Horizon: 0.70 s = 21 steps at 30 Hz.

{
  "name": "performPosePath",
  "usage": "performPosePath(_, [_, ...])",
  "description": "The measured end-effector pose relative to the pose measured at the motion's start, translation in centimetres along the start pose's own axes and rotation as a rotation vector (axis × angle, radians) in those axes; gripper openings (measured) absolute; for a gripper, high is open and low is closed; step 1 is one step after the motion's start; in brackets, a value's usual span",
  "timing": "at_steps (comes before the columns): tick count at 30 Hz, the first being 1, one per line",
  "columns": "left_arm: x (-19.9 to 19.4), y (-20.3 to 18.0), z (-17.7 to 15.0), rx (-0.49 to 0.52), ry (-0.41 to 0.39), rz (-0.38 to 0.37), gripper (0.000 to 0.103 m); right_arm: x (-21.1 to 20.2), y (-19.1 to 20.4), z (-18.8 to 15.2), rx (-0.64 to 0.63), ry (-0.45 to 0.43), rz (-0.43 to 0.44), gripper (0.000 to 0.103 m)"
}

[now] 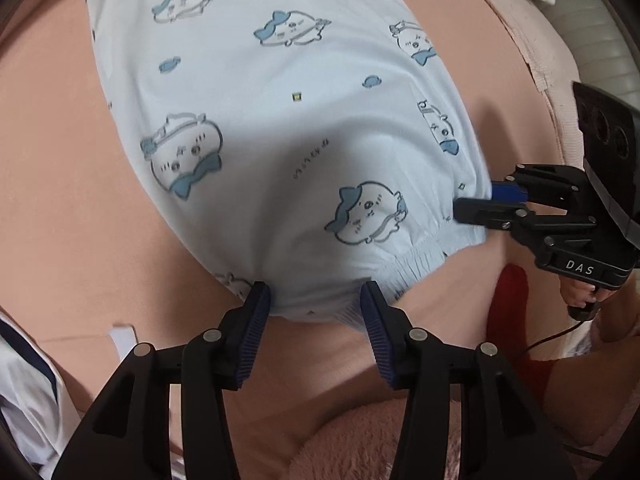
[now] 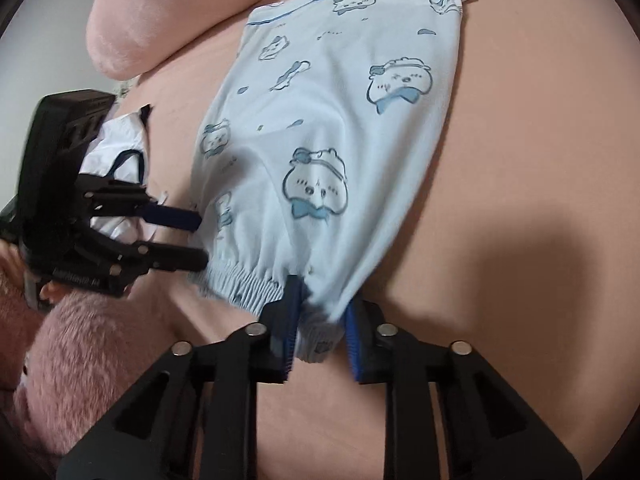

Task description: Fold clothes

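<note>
A pale blue garment (image 1: 280,120) printed with cartoon faces lies on the pink bed sheet, its elastic waistband toward me; it also shows in the right wrist view (image 2: 340,140). My left gripper (image 1: 316,300) is open, its fingers straddling the left end of the waistband without pinching it. In the right wrist view the left gripper (image 2: 202,240) appears at the garment's left edge, jaws apart. My right gripper (image 2: 320,320) has the waistband's right corner bunched between its blue pads, jaws still wide. In the left wrist view the right gripper (image 1: 476,200) sits at that corner.
A white garment with dark trim (image 2: 120,148) lies left of the blue one; it also shows in the left wrist view (image 1: 28,380). A pink pillow (image 2: 160,20) lies at the back. A fluffy pink plush (image 2: 92,360) sits near me. A red item (image 1: 510,308) lies at right.
</note>
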<state>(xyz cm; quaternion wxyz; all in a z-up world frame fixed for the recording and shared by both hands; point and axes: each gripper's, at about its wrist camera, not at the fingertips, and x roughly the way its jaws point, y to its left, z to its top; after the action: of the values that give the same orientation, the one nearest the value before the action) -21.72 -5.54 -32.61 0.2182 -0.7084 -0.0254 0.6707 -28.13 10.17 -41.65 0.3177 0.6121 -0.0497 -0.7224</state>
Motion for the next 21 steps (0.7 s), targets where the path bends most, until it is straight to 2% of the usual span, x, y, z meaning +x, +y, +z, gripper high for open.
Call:
performPosePath(3, [-0.9,0.4,-0.7,-0.004,-0.03,-0.04,0.048,-1.0,0.3,-0.9,0.008,-0.02,0.006,0.015])
performPosePath(7, [-2.4,3.5,-2.0,-0.163,-0.104,-0.143,0.048,-1.7,-0.4,-1.7,0.069,-0.032,0.018,0.016])
performPosePath(10, [-2.2,6.2,-4.4,-0.241,-0.057,-0.203,0.048,-1.4,-1.6,-1.7,0.144,-0.03,0.031,0.025])
performPosePath(11, [-2.6,7.3,-4.9,-0.253,-0.044,-0.241,0.048,-1.3,-1.8,-1.8,0.15,-0.029,0.041,0.032])
performPosePath(15, [-2.9,10.3,-4.4,-0.276,-0.041,-0.383,0.048,-0.8,-2.4,-2.0,0.174,-0.02,0.082,0.033])
performPosePath(18, [-1.2,7.1,-1.2,-0.289,-0.052,-0.433,0.05,-0.5,-2.8,-2.1,0.2,-0.013,0.113,0.033])
performPosePath(21, [0.1,5.5,-0.5,-0.276,-0.024,-0.368,0.05,-0.6,-2.7,-2.0,0.197,-0.019,0.103,0.033])
